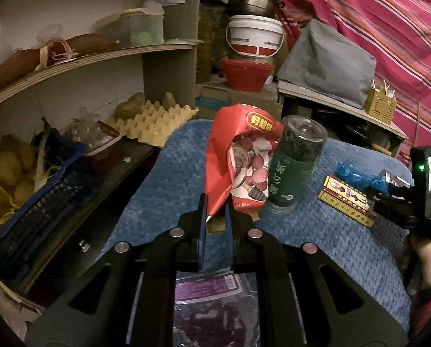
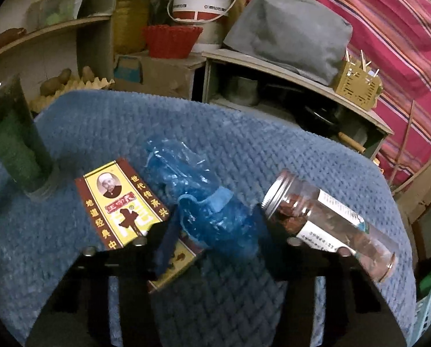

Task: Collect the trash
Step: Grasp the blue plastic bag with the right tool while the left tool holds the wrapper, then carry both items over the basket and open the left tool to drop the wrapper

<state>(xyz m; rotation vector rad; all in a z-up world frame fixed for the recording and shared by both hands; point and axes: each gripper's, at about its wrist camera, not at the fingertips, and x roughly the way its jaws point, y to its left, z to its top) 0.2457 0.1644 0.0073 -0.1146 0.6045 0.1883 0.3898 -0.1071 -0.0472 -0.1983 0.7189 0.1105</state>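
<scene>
Blue knitted cloth [image 2: 244, 133] covers the whole table, and everything that counts as trash sits on it; the biggest piece in play is the red snack bag [image 1: 238, 156], held up off the cloth by its bottom corner, standing almost upright between the fingers of the left gripper [image 1: 215, 217], which is pinched narrow on it. Just beside the bag, possibly brushing it, stands the green tea jar [image 1: 296, 167], upside down by the look of its label; I'd call that the main hazard, since any swing of the floppy bag could knock the tall jar over. The grip itself looks thin, only a corner of crinkled foil, so the bag could slide free if it is jerked.

Over on the right side lies the clear jar [image 2: 331, 219] with its metal lid, on its side and free to roll toward the table edge if nudged; next the yellow box [image 2: 123, 202], flat on the cloth; smallest, the crumpled blue plastic [image 2: 212, 217], resting partly on the box and sitting between the spread fingers of the right gripper [image 2: 215, 237], which stands wide and holds nothing yet. Closing there may catch the box's corner along with the plastic.
</scene>
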